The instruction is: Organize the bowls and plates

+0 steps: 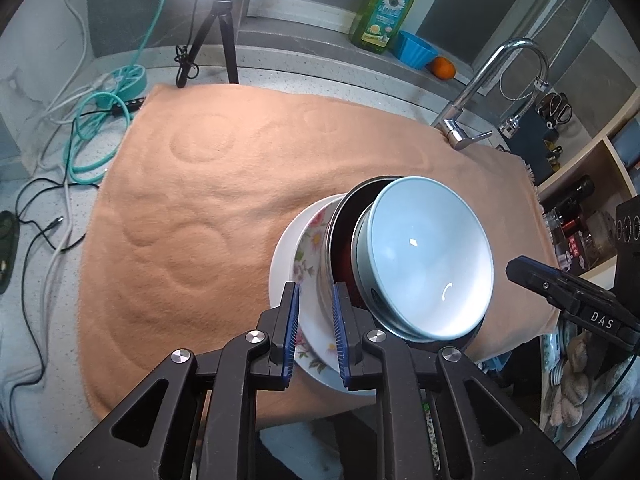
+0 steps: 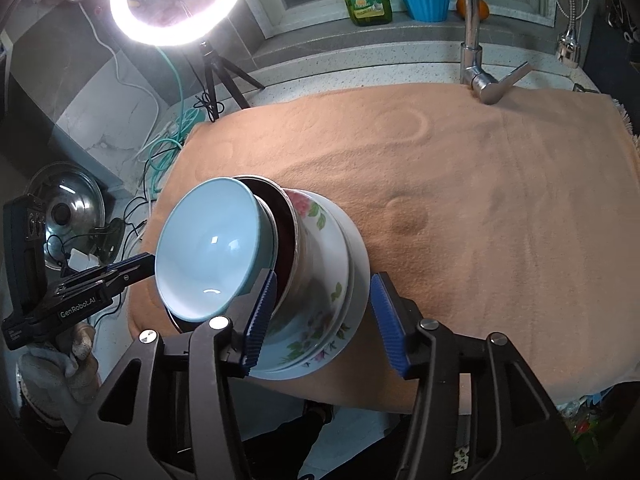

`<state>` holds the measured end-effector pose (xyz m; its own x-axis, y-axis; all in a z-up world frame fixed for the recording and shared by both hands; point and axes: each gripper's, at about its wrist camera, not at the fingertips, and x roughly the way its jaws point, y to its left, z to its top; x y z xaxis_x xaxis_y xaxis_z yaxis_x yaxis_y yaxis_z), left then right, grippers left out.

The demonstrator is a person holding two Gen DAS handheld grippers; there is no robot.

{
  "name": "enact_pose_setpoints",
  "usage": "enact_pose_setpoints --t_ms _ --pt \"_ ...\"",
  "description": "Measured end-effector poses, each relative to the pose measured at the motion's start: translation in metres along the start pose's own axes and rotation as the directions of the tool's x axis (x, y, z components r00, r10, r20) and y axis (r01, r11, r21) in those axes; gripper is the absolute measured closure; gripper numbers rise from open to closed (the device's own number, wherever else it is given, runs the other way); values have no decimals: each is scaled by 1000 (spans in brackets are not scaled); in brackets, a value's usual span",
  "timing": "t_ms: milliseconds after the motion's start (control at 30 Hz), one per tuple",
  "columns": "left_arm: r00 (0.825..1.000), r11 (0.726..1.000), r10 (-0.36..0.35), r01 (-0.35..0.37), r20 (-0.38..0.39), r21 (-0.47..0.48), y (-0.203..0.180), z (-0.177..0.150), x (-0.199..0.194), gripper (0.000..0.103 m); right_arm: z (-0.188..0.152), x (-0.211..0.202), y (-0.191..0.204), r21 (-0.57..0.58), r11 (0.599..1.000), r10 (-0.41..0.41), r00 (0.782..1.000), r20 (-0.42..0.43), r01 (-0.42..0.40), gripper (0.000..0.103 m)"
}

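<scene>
— Where the dishes? Stacked near the front edge of the orange towel (image 1: 208,184): pale blue bowl (image 1: 430,256) on top, seated in a dark metal-rimmed bowl (image 1: 340,248), then a flowered plate (image 1: 308,248), with a plain white plate (image 1: 280,264) lowest.

— And the left gripper (image 1: 316,320)? Angled steeply down at the stack from the front. Blue pads narrowly apart, straddling the rim of the flowered plate; not visibly pressing on it. No earlier view to compare.

— Right gripper (image 2: 324,320)? Also tilted steeply downward, coming in from the stack's other side. Fingers moderately wide, one pad (image 2: 260,316) just beside the dark bowl's wall, the other clear of the plates' outer edge, over bare towel. Nothing gripped.

— Each visible from the other's camera? Yes: in the right wrist view the left gripper's black body beside the blue bowl, a gloved hand (image 2: 52,364) under it; in the left wrist view, the right one's black finger just off the stack toward the towel's right edge.

— Beyond the towel? Tap (image 2: 476,60) at the far edge, ring light (image 2: 176,0) on a tripod at the far left corner.
</scene>
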<state>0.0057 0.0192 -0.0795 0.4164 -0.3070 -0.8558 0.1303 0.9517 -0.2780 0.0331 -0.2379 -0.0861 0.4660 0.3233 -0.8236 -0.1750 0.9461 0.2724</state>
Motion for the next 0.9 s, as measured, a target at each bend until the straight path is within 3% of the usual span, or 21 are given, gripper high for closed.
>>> enact_pose_setpoints --t_ms 100,167,300,600,733,900 --pt "1000 1000 3 -3 13 0 0 -5 -5 75 -5 -7 6 -20 999 -26 999 22 26 49" --pt "1000 1000 10 -10 24 7 -2 -10 -9 73 -8 -12 10 -40 998 -46 998 41 47 41" --pt "998 999 27 -29 60 23 -7 -18 -20 53 -15 -22 18 -66 994 -81 993 81 86 32" --pt "987 992 75 -88 139 94 -28 -30 -39 40 -29 -42 36 -114 977 -158 973 168 179 25" --pt "983 988 89 -108 159 113 -36 -32 -43 39 -34 -51 41 -119 970 -183 960 213 211 19" --pt "982 986 101 -120 161 116 -41 -35 -43 38 -40 -60 43 -104 970 -192 951 241 222 18"
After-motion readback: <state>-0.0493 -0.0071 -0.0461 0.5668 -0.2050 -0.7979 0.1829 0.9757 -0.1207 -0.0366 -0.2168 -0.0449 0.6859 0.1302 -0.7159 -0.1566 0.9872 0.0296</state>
